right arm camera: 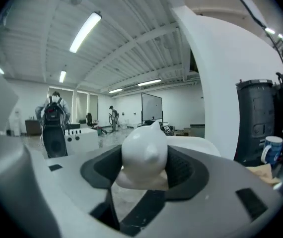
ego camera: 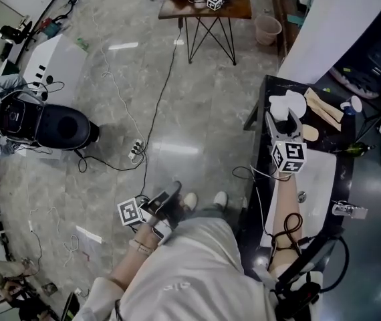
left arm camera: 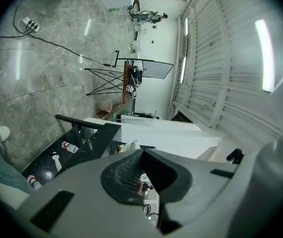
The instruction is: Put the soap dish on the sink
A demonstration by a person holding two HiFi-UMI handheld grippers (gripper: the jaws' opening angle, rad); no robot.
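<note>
The white soap dish (ego camera: pixel 289 103) is a rounded, moulded piece, and my right gripper (ego camera: pixel 285 118) is shut on it. It hangs over the far end of the black counter (ego camera: pixel 275 87), just beyond the white sink (ego camera: pixel 319 178). Seen from the right gripper view, the soap dish (right arm camera: pixel 144 150) fills the gap between the dark pads (right arm camera: pixel 185 170) of the right gripper (right arm camera: pixel 144 168). My left gripper (ego camera: pixel 167 198) hangs low at my left side over the floor, away from the counter. In the left gripper view the left gripper (left arm camera: pixel 141 175) is shut, its pads meeting with nothing between them.
A faucet (ego camera: pixel 348 210) stands at the sink's right rim. Wooden pieces (ego camera: pixel 324 105) and a blue-capped bottle (ego camera: pixel 351 105) lie at the counter's back. On the floor are a black machine (ego camera: pixel 43 122), a power strip (ego camera: pixel 136 151) with cables, a small table (ego camera: pixel 207 7) and a bin (ego camera: pixel 268 29).
</note>
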